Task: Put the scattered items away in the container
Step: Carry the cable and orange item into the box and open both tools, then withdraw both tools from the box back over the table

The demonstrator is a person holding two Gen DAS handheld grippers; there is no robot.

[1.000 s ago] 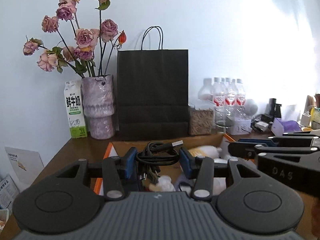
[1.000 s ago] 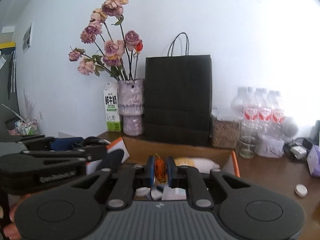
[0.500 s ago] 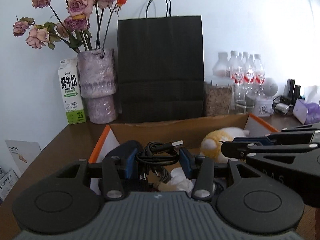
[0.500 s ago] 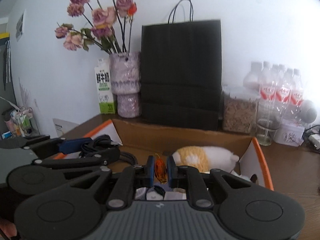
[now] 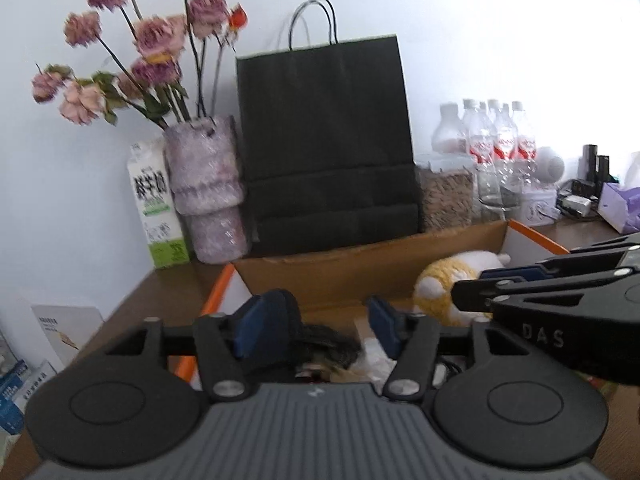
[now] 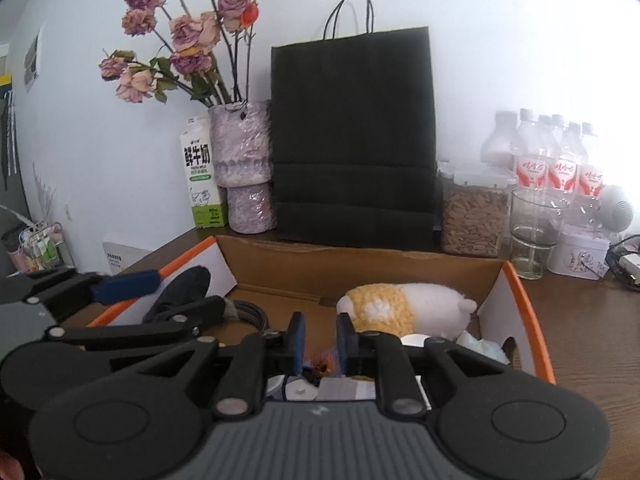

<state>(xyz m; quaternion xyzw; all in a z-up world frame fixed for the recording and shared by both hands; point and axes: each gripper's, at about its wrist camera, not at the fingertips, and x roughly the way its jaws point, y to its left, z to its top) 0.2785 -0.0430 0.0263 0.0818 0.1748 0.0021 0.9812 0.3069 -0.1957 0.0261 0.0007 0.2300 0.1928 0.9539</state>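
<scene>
An open cardboard box (image 6: pixel 360 270) with orange-edged flaps sits on the wooden table (image 6: pixel 580 320), near a black paper bag (image 6: pixel 352 140). Inside it, a yellow-and-white plush toy (image 6: pixel 400 308) lies toward the far right. A coiled black cable (image 5: pixel 328 346) lies at the near left, below the left gripper (image 5: pixel 316 326), whose jaws are opening; its blue pads stand apart and clear of the cable. The right gripper (image 6: pixel 320 342) hangs over the box's near middle, jaws opening, with a small orange item (image 6: pixel 322 362) low between them, no longer pressed. White bits lie on the box floor beneath. A purple vase (image 6: pixel 244 168) holds dried roses.
</scene>
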